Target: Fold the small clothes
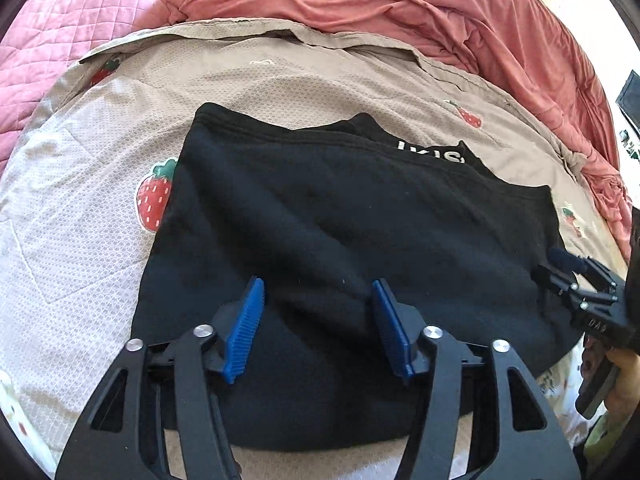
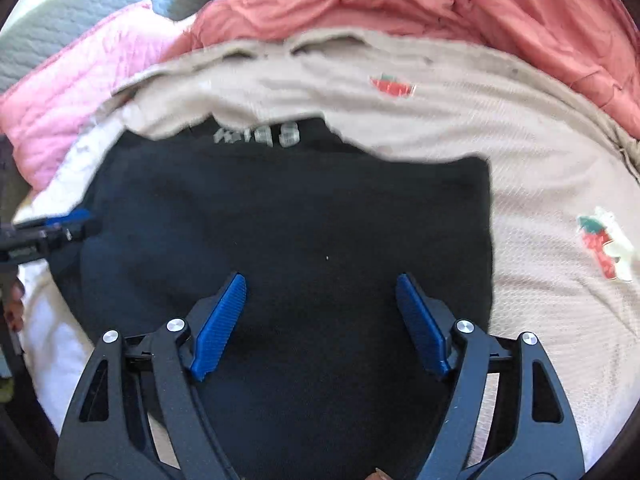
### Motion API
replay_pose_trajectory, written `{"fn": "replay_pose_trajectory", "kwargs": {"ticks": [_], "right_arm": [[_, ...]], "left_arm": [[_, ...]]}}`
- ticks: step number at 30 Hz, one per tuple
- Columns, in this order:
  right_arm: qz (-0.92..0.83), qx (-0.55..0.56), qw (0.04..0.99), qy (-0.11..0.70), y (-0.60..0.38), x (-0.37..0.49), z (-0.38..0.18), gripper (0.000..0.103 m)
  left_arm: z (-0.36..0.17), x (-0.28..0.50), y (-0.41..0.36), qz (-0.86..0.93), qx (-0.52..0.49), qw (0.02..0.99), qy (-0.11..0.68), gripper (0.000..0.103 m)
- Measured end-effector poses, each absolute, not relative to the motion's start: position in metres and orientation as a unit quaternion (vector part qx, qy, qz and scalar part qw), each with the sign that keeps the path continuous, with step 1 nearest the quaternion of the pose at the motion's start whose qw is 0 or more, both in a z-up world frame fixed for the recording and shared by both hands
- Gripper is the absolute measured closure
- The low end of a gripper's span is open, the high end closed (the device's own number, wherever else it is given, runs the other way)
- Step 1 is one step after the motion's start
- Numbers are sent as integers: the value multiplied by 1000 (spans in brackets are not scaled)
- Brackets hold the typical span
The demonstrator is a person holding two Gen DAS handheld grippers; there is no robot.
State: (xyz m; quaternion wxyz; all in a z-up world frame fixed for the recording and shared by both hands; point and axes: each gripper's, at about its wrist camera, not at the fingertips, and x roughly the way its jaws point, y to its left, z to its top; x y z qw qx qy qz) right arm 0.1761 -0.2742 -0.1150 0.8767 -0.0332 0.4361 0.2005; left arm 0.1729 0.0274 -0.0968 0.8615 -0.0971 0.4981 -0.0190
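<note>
A black garment (image 1: 340, 240) with white lettering (image 1: 432, 152) near its far edge lies folded on a beige strawberry-print sheet (image 1: 100, 200). My left gripper (image 1: 318, 294) hovers over its near half, blue pads apart, nothing pinched between them. In the right wrist view the same black garment (image 2: 300, 220) fills the middle, and my right gripper (image 2: 320, 292) stands open above it with nothing between its fingers. The right gripper (image 1: 576, 276) shows at the garment's right edge in the left wrist view. The left gripper (image 2: 76, 220) shows at its left edge in the right wrist view.
A coral duvet (image 1: 400, 4) is bunched along the far side and right of the bed. A pink quilted blanket (image 1: 60, 32) lies at the far left, a grey one (image 2: 80, 8) behind it. A hand (image 1: 624, 376) holds the right gripper's handle.
</note>
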Motion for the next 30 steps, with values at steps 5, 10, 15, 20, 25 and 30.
{"fn": "replay_pose_trajectory", "kwargs": {"ticks": [5,10,15,20,25,30], "right_arm": [[206,-37,893,399,-275,162,-89,30],[220,-31,893,391,-264,143,-82,29],[222,-50,887,401,-250,118,-90,29],[202,-25,888,412,-250,111,-93,29],[179,-25,884,431,-244,113,-107,29],[149,-2,857,493,-245,123,-142,27]], "left_arm": [[-83,159,28,-26,-86,861,500,41],[-83,146,21,-42,-60,859,508,41],[-95,139,8,-55,-16,849,526,40],[-104,136,9,-61,-21,841,537,39],[-110,130,12,-75,-21,841,535,39],[-111,127,17,-89,-33,841,533,39]]}}
